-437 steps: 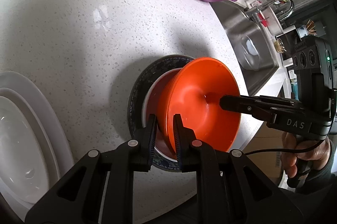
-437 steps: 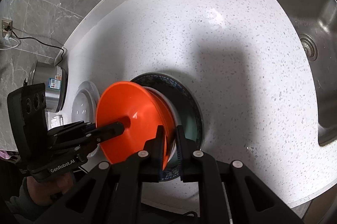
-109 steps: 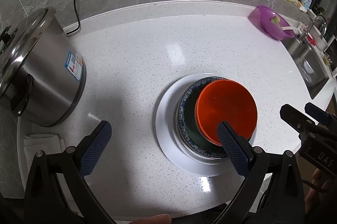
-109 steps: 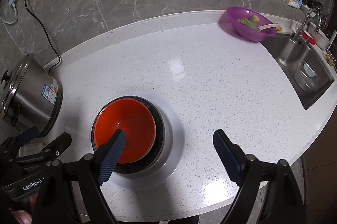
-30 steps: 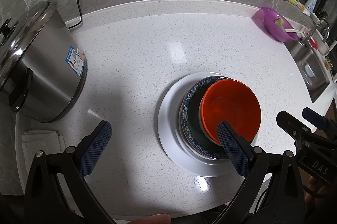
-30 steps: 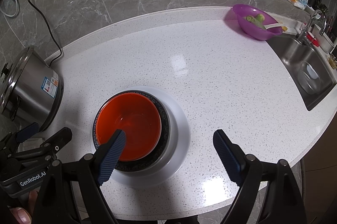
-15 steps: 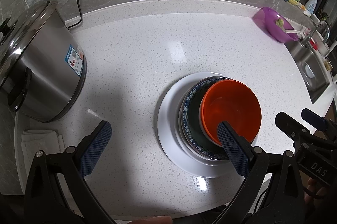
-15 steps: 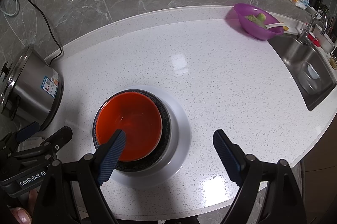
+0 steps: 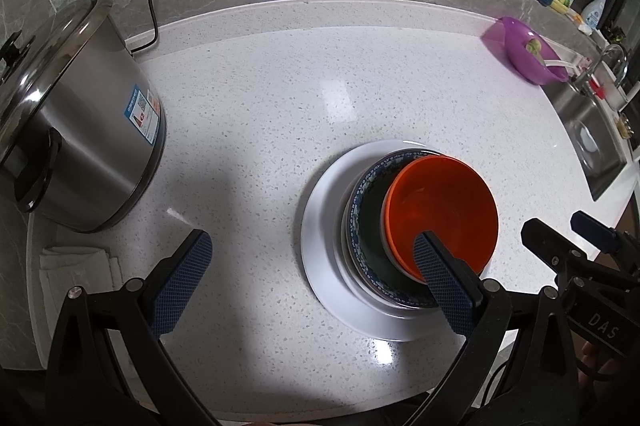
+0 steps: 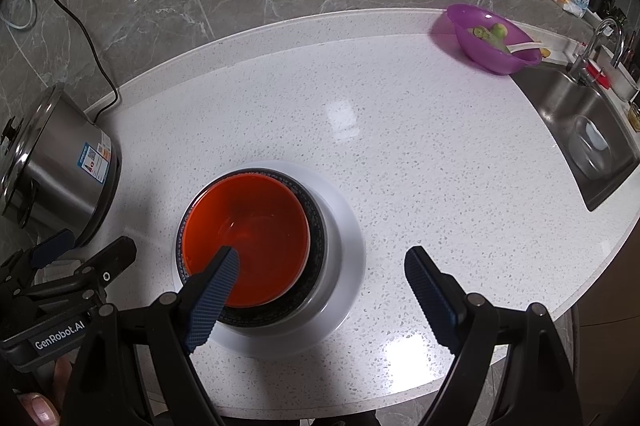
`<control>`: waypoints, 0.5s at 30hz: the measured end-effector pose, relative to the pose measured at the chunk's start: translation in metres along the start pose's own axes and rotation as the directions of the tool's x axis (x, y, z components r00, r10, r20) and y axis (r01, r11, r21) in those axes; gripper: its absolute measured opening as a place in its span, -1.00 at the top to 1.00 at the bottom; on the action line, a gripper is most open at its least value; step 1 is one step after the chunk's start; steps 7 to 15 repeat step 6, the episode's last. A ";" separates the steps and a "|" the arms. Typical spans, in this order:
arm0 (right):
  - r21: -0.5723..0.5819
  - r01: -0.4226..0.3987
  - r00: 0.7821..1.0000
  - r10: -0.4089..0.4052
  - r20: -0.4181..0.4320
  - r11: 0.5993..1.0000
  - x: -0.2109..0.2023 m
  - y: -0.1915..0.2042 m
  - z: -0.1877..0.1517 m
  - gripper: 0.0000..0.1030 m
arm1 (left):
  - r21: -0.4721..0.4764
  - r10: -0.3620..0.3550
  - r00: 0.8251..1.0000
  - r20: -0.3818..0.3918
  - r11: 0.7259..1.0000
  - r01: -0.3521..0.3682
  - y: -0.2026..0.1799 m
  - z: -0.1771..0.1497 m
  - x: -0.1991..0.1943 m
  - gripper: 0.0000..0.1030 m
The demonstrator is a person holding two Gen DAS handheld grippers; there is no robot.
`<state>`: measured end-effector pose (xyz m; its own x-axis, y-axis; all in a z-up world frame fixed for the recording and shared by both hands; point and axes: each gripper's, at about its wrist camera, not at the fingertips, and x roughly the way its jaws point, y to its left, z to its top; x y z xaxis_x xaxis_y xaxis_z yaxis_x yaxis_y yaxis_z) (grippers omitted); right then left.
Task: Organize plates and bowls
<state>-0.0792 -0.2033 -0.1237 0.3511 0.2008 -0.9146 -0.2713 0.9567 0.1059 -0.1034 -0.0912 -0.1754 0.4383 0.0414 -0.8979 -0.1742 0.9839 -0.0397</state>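
White speckled stone countertop (image 9: 280, 98), hard and glossy; crockery would slide on it, so lifting looks safer than dragging. Near its front edge sits the stack. Bottom: wide white ceramic plate (image 9: 320, 258), probably the heaviest and most breakable piece, its low rim lying close to the counter and offering little to pinch; it looks a job for both grippers on opposite edges. On it: dark blue-patterned ceramic bowl (image 9: 360, 210), stiff, glazed, likely slick and chippable; the exposed rim on the side facing the steel pot is the obvious hold. Nested inside, off-centre toward the sink side: orange plastic bowl (image 10: 248, 226), thin-walled and probably light, slightly flexible, unbreakable, with a little water glinting inside, so likely slippery; one pad inside and one outside the rim should do. Left gripper (image 9: 312, 282) hangs above the stack, fingers spread wide, holding nothing. Right gripper (image 10: 320, 290) likewise gapes wide and empty, one finger (image 10: 212, 302) over the orange bowl without visible contact.
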 end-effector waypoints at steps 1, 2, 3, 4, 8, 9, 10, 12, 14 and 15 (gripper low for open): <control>0.000 -0.001 1.000 0.001 -0.001 1.000 0.000 0.000 0.000 -0.69 | -0.004 -0.003 1.000 0.003 1.000 0.003 0.001 0.000 0.000 -0.98; -0.001 -0.002 1.000 0.002 -0.002 1.000 0.001 -0.001 0.001 -0.69 | -0.006 -0.002 1.000 0.007 1.000 0.002 0.001 0.000 -0.001 -0.98; -0.001 -0.003 1.000 0.003 -0.003 1.000 0.001 -0.001 0.002 -0.69 | -0.007 -0.002 1.000 0.010 1.000 0.002 0.001 0.001 -0.001 -0.98; -0.001 -0.004 1.000 0.004 -0.004 1.000 0.001 -0.001 0.002 -0.69 | -0.007 -0.001 1.000 0.011 1.000 0.001 0.001 0.000 -0.001 -0.98; -0.001 -0.005 1.000 0.005 -0.004 1.000 0.001 -0.001 0.002 -0.69 | -0.007 -0.006 1.000 0.011 1.000 0.006 0.001 0.001 -0.001 -0.98; -0.001 -0.005 1.000 0.005 -0.004 1.000 0.001 -0.001 0.002 -0.69 | -0.007 -0.006 1.000 0.011 1.000 0.006 0.001 0.001 -0.001 -0.98; -0.001 -0.005 1.000 0.005 -0.004 1.000 0.001 -0.001 0.002 -0.69 | -0.007 -0.006 1.000 0.011 1.000 0.006 0.001 0.001 -0.001 -0.98; -0.001 -0.005 1.000 0.005 -0.004 1.000 0.001 -0.001 0.002 -0.69 | -0.007 -0.006 1.000 0.011 1.000 0.006 0.001 0.001 -0.001 -0.98; -0.001 -0.005 1.000 0.005 -0.004 1.000 0.001 -0.001 0.002 -0.69 | -0.007 -0.006 1.000 0.011 1.000 0.006 0.001 0.001 -0.001 -0.98; -0.001 -0.005 1.000 0.005 -0.004 1.000 0.001 -0.001 0.002 -0.69 | -0.007 -0.006 1.000 0.011 1.000 0.006 0.001 0.001 -0.001 -0.98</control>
